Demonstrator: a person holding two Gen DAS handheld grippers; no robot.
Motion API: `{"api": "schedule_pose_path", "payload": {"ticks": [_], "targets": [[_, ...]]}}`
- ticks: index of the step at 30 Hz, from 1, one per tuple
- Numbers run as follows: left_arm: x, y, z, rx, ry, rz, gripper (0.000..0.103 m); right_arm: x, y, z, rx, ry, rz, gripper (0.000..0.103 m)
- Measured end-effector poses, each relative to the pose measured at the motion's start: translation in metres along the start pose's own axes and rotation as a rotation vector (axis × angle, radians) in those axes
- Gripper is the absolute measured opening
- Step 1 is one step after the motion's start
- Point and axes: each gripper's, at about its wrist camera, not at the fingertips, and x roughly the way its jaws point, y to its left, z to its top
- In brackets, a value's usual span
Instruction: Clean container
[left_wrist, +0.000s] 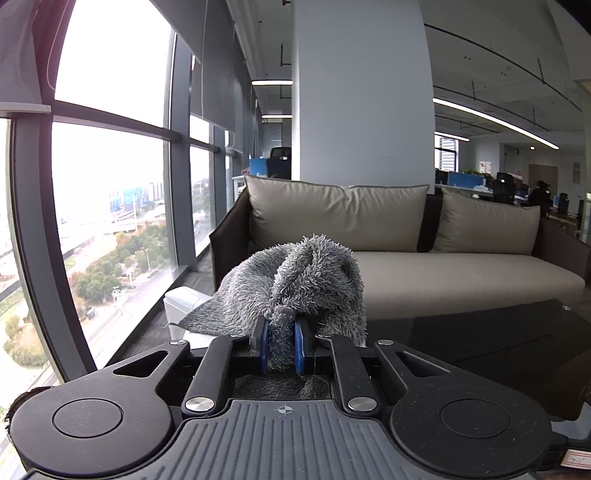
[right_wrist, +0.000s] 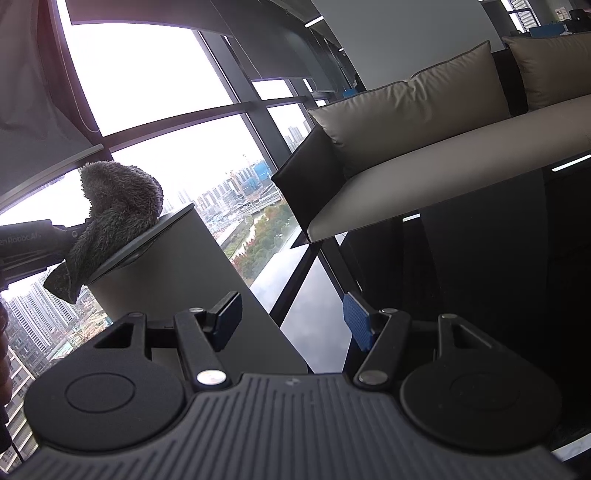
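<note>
Left gripper (left_wrist: 281, 341) is clamped on a fuzzy grey cloth (left_wrist: 295, 280), pressed onto the container (right_wrist: 177, 266) top. Right gripper (right_wrist: 291, 323) is held wide open beside it, with a beige sofa (left_wrist: 424, 258) seen behind.

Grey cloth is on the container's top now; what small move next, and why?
Probably sweep the left gripper sideways across the lid: its jaws clamp the grey cloth, which already rests on the container top. The right gripper is open, holding nothing.

A beige sofa (left_wrist: 424, 254) with 2 cushions stands before a white pillar (left_wrist: 362, 92); tall windows (left_wrist: 110, 155) give daylight, beside a dark glossy desk (left_wrist: 480, 343).
</note>
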Motion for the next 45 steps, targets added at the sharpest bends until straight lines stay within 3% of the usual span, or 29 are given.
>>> {"api": "schedule_pose_path", "payload": {"ticks": [11,23,35,45], "targets": [[0.025,0.004,0.010,-0.045,0.021,0.022,0.013,0.002,-0.003,-0.001,0.007,0.011,-0.005,0.064],[0.005,0.029,0.008,-0.045,0.031,0.078,0.013,0.001,-0.001,0.000,0.003,0.016,0.000,0.064],[-0.011,0.012,0.001,-0.025,0.023,0.048,0.012,0.002,0.000,0.000,-0.016,0.020,-0.007,0.064],[0.012,-0.011,0.006,0.001,0.023,0.013,0.012,0.004,-0.002,0.000,-0.010,0.021,-0.013,0.064]]}}
